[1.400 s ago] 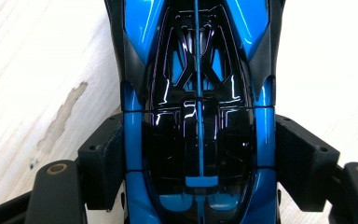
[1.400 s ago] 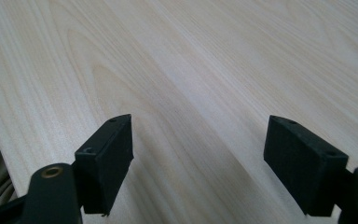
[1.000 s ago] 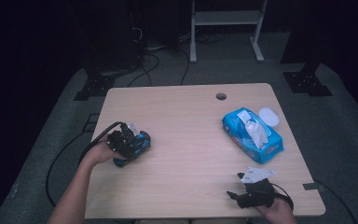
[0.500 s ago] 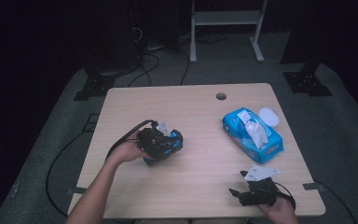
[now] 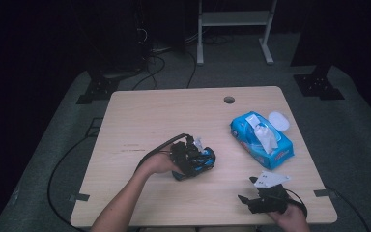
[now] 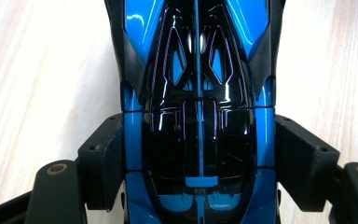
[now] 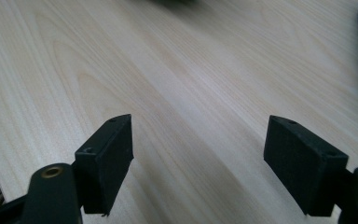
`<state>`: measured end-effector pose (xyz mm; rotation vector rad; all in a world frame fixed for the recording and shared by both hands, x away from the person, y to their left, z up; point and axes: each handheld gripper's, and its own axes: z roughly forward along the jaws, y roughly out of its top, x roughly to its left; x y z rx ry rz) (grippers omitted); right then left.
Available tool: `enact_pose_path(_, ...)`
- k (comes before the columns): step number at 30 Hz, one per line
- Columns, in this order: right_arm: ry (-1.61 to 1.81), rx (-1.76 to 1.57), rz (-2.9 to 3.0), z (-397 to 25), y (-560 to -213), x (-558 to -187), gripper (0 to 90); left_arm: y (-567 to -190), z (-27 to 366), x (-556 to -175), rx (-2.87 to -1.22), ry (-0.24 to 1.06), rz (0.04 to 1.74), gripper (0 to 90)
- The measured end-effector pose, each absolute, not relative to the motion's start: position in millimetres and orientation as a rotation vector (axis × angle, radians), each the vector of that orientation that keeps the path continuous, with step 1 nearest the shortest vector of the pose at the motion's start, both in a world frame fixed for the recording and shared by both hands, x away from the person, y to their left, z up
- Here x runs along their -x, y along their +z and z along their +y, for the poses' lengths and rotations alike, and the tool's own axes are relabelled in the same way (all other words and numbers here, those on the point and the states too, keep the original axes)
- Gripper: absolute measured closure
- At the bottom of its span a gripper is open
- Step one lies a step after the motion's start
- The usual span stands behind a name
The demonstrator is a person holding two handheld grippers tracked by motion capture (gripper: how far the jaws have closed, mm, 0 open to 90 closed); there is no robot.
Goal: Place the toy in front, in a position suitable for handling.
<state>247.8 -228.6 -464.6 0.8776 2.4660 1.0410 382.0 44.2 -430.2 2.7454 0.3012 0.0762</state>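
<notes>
A glossy blue and black toy car (image 6: 198, 116) sits between the two black pads of my left gripper (image 6: 198, 163), which is shut on its sides. In the high view the left gripper (image 5: 200, 162) holds the toy car (image 5: 206, 159) near the middle of the wooden table (image 5: 164, 116). My right gripper (image 5: 246, 199) rests near the table's front right edge, jaws wide apart. In the right gripper view its pads (image 7: 107, 158) stand open over bare wood with nothing between them.
A blue pack of wet wipes (image 5: 263, 140) lies at the right of the table with a white wipe sticking out and its white lid (image 5: 278, 121) open. A cable hole (image 5: 229, 99) is near the far edge. Cables trail off the table's left side.
My left gripper has carried the toy car from the left side of the table to the right, toward the middle. The right gripper has stayed about where it was.
</notes>
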Motion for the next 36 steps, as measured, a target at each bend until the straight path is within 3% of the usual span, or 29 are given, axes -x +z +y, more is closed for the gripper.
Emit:
enact_pose_path(28,1.046,-0.864,2.461,-228.1,-463.4,-247.4,22.9,-446.6,26.8,-377.3,-2.764,0.048,0.311,25.6)
enact_pose_path(36,1.104,-0.921,2.41,-232.6,-461.6,-249.2,22.8,-439.0,39.6,-377.3,-2.667,0.07,0.351,17.8)
